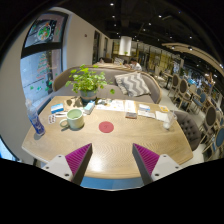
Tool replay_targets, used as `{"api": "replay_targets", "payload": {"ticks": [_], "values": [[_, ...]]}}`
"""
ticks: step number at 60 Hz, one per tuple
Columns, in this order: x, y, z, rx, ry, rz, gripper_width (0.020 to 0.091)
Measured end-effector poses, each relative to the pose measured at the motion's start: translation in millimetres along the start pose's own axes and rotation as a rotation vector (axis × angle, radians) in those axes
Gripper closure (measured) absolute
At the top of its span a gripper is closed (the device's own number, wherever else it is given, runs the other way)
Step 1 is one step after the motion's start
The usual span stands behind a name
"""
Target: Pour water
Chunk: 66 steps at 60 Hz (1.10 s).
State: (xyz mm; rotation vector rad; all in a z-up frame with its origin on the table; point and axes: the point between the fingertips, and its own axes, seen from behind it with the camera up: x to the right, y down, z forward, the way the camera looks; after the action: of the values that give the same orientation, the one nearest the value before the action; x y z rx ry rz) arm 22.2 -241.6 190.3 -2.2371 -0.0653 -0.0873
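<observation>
The claw (113, 160) hangs above the near edge of a light wooden tabletop (120, 140), its 2 fingers spread wide with nothing between them; the magenta pads (78, 156) face each other across bare wood.

Beyond the fingers, towards the left, a pale green mug (75, 118) stands upright on the tabletop. Just to its right lies a round red coaster (106, 127), apart from the mug. At the far left end a blue bottle (37, 124) stands near the edge. Behind the mug a leafy green plant (88, 81) rises from a pot, and some small items lie beside it, too small to tell. To the right, past the coaster, papers or booklets (147, 112) lie flat, with a small dark object near them.

The room behind is a large open interior. A wall with a poster (36, 72) stands at the left. Past the tabletop sits a sofa with a patterned cushion (130, 84). A pale lamp (125, 46) hangs from the dark ceiling, and more tables and chairs (185, 95) stretch away on the right.
</observation>
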Motion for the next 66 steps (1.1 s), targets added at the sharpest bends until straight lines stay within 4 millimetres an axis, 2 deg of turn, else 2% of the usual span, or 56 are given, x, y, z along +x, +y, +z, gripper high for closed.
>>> {"api": "replay_targets", "payload": {"ticks": [8,10,17,24,33,39,43,50,57,61,65,66], "values": [[-12.2,4.0,2.9,-0.011,0.017,0.006,0.0257],[-24.3,6.3,8.7,-0.017,0.024,0.007,0.0258],[-59.8,21.3,9.2,-0.039,0.019,0.013,0.0257],[-118.6,41.1,4.3,-0.053,-0.039,0.017,0.0258],[-223.5,54.9,13.0,-0.045,-0.156,0.022,0.0256],[-298.9,45.1,26.8,-0.01,-0.246,0.039,0.0256],[-344.7,31.5,39.6,0.029,-0.3,0.039,0.0254],[-401.8,3.2,73.5,0.103,-0.327,0.048,0.0249],[-440.2,-19.8,114.2,0.145,-0.325,0.074,0.0262],[-450.3,-30.1,139.6,0.161,-0.3,0.074,0.0273],[-452.2,-38.4,162.0,0.174,-0.271,0.066,0.0304],[-454.3,-36.0,165.3,0.176,-0.265,0.064,0.0319]]}}
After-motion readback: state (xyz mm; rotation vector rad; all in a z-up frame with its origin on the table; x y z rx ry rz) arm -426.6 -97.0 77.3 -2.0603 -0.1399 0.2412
